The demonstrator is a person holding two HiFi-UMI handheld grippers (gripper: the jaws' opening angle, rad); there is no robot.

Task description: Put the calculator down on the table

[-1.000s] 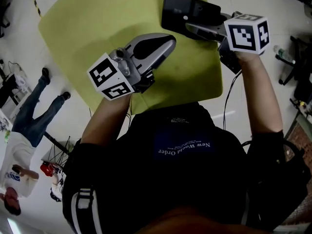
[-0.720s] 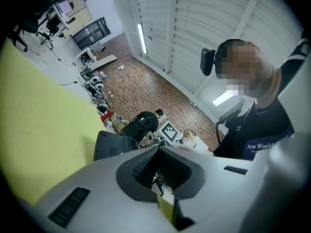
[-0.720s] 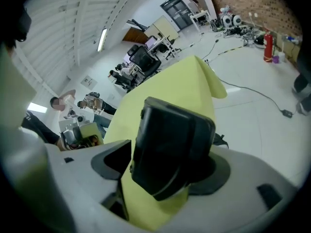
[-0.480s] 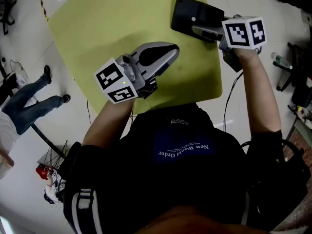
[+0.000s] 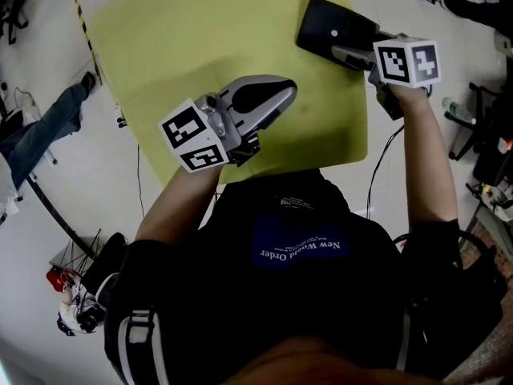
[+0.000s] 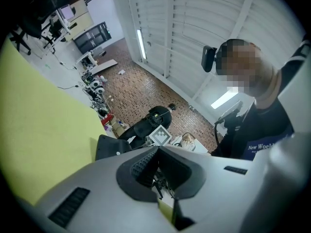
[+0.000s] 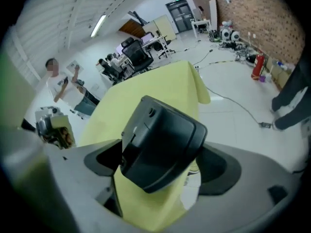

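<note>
The calculator [image 5: 333,29] seems already set down at the far right of the table [image 5: 200,38]. The right gripper [image 5: 350,53] has just been opening; its jaws stand wide around the calculator, not pressing. The left gripper [image 5: 282,91] is closed and empty. I think only pulling back is left.

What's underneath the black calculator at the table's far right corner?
The yellow-green table top lies below the black rectangular calculator, by the table's right edge. The patch directly beneath is covered by the calculator's body, so whether it rests flat there cannot be seen.
</note>
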